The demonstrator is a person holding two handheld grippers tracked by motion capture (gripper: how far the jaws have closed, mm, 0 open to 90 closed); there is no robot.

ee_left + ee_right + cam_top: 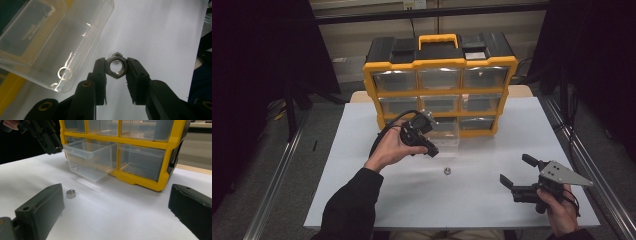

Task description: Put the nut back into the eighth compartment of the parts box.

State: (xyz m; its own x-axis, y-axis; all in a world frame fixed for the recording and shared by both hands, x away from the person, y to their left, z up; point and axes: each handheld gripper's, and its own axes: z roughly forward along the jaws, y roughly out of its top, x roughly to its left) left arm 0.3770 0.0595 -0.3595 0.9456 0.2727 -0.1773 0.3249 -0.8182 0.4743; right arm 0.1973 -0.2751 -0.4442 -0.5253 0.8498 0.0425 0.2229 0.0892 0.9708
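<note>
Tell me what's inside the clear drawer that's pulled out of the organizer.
Through the pulled-out drawer's clear wall, one small nut lies on its floor. Reflections blur the rest of the floor.

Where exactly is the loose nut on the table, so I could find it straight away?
Start at the yellow drawer cabinet at the back of the white table. Its bottom middle clear drawer is pulled out, and just in front of it lies a small silver six-sided nut. It sits alone on bare table, unlike the second nut pinched in the left claw.

Hex nut [116,67] between hand-held gripper [117,75] pads
</note>
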